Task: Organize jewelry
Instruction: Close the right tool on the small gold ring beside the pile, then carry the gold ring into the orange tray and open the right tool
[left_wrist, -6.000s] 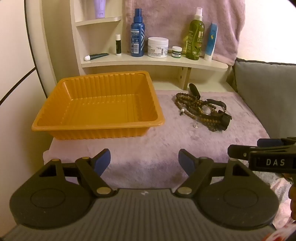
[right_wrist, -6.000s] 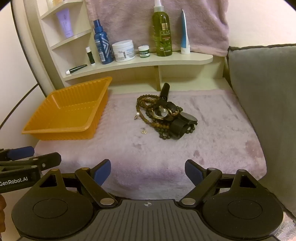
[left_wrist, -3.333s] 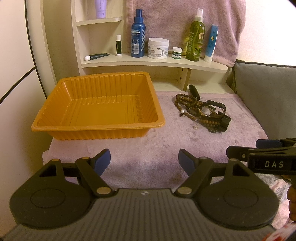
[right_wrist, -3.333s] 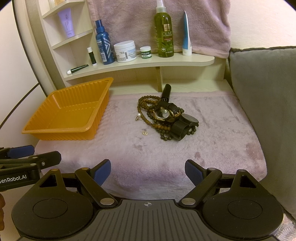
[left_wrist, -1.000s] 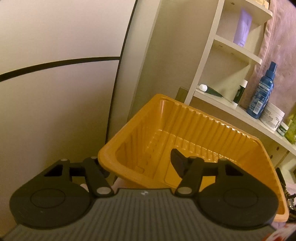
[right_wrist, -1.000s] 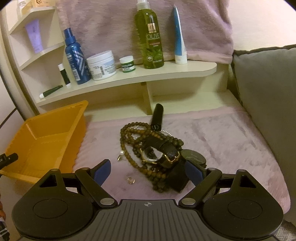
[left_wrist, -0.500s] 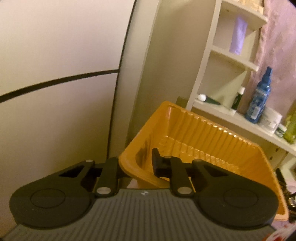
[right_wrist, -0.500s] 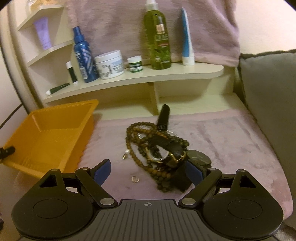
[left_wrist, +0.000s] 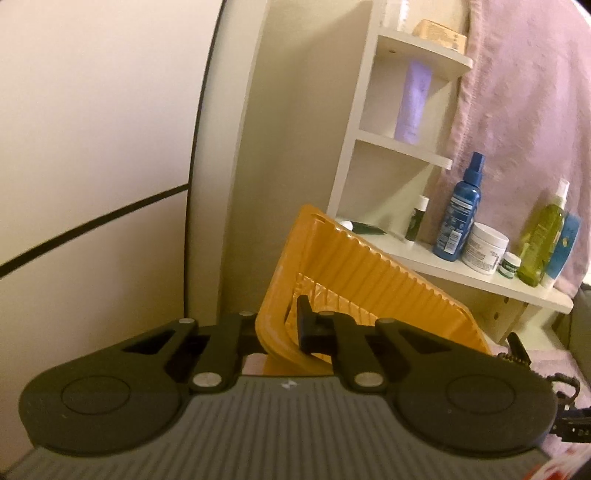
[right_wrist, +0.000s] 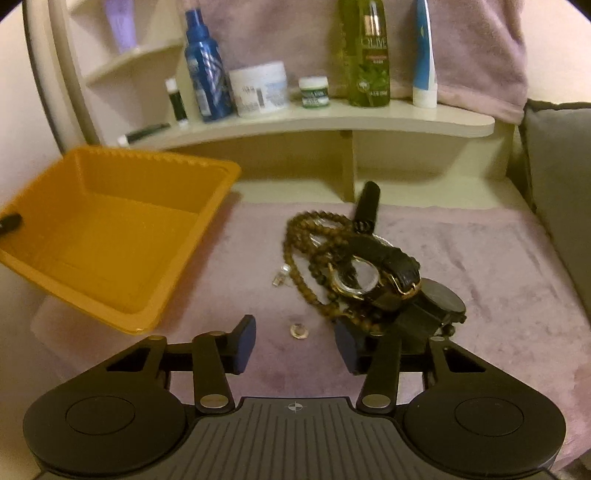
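The left tool (left_wrist: 277, 326) is clamped on the near corner rim of the orange tray (right_wrist: 110, 236), which sits tilted at the left. The right tool (right_wrist: 295, 343) hangs with its fingers spread over a small ring (right_wrist: 299, 329). Just right lies a tangle of wooden beads (right_wrist: 299, 273) and watches (right_wrist: 373, 280) on the mauve plush cover (right_wrist: 480, 266).

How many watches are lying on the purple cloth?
2, both in the pile with the brown beads: a gold-rimmed watch on top, and a black watch just to its right. The beads may hide more.
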